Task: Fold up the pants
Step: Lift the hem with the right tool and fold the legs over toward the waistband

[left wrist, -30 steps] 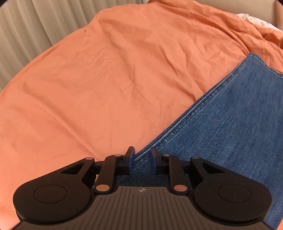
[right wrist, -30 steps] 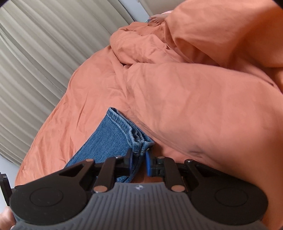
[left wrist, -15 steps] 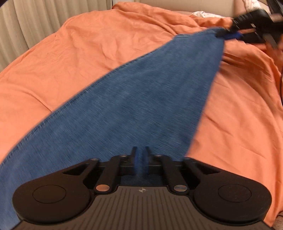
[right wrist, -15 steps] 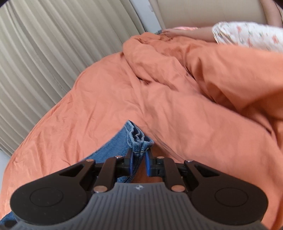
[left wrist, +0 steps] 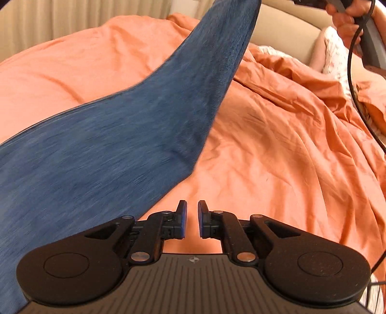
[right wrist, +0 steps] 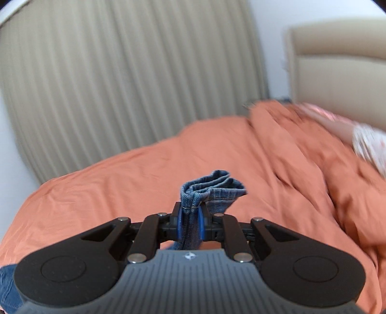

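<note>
The blue jeans (left wrist: 101, 145) hang stretched in the air over the orange bed cover (left wrist: 277, 157), rising from lower left to the top of the left wrist view. My left gripper (left wrist: 192, 222) is slightly open and empty, just right of the denim edge. My right gripper (right wrist: 190, 223) is shut on the bunched hem of the jeans leg (right wrist: 212, 188) and holds it high above the bed. The right gripper and the hand holding it (left wrist: 345, 21) show at the top right of the left wrist view.
The orange cover (right wrist: 144, 174) is rumpled into ridges toward the headboard (right wrist: 337, 72). A person in a floral top (left wrist: 335, 55) lies at the head of the bed. Beige curtains (right wrist: 120, 72) hang behind the bed. A black cable (left wrist: 354, 96) hangs from the right gripper.
My right gripper has lifted the jeans hem high off the bed. My left gripper closed on the denim half a second ago and has now opened, with the fabric out to its left.
</note>
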### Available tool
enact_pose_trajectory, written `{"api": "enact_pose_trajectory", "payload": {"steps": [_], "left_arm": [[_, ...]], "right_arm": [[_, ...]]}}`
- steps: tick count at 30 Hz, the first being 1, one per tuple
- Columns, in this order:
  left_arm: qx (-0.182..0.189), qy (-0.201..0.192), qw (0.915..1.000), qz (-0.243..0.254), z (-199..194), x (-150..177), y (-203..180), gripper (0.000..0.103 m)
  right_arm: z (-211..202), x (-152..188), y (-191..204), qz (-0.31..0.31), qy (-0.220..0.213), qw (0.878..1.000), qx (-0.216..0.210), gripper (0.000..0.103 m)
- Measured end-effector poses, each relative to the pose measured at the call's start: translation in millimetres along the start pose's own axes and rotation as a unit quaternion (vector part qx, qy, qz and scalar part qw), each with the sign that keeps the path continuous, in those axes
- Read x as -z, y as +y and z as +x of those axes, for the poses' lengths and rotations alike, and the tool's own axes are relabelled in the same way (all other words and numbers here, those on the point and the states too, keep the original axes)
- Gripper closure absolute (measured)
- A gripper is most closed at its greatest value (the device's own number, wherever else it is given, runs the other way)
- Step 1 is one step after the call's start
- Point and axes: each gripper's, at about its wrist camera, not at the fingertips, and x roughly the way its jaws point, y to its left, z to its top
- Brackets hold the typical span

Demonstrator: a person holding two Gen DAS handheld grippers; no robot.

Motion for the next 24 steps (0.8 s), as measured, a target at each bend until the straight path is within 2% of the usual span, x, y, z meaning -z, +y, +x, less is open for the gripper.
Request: {"api": "enact_pose_trajectory", "payload": {"steps": [6, 11, 15, 19, 21, 24], "left_arm": [[-0.064, -0.021, 0.9973, -0.030, -64, 25, 42, 0.088], [-0.097, -0.047, 0.9890, -0.101, -102, 48, 81, 0.087], [-0.108, -0.052, 0.9809, -0.153, -117, 71, 108, 0.086], [-0.110, -0.046, 0.9741, -0.192, -124, 90, 132, 0.086], [-0.110, -0.045, 0.9714, -0.206, -128, 97, 142, 0.082], [-0.094, -0.057, 0.9671, -0.229, -134, 104, 156, 0.071]], "right_arm": [[-7, -4, 110, -0.062, -0.007, 0.996, -0.064, 0.094], [12, 30, 202, -0.112, 0.032, 0.988, -0.099, 0.094], [35, 92, 265, -0.164, 0.089, 0.975, -0.122, 0.094], [59, 180, 313, -0.241, 0.175, 0.946, -0.128, 0.094], [70, 219, 325, -0.279, 0.214, 0.929, -0.115, 0.094], [74, 254, 328, -0.313, 0.245, 0.912, -0.107, 0.083]]}}
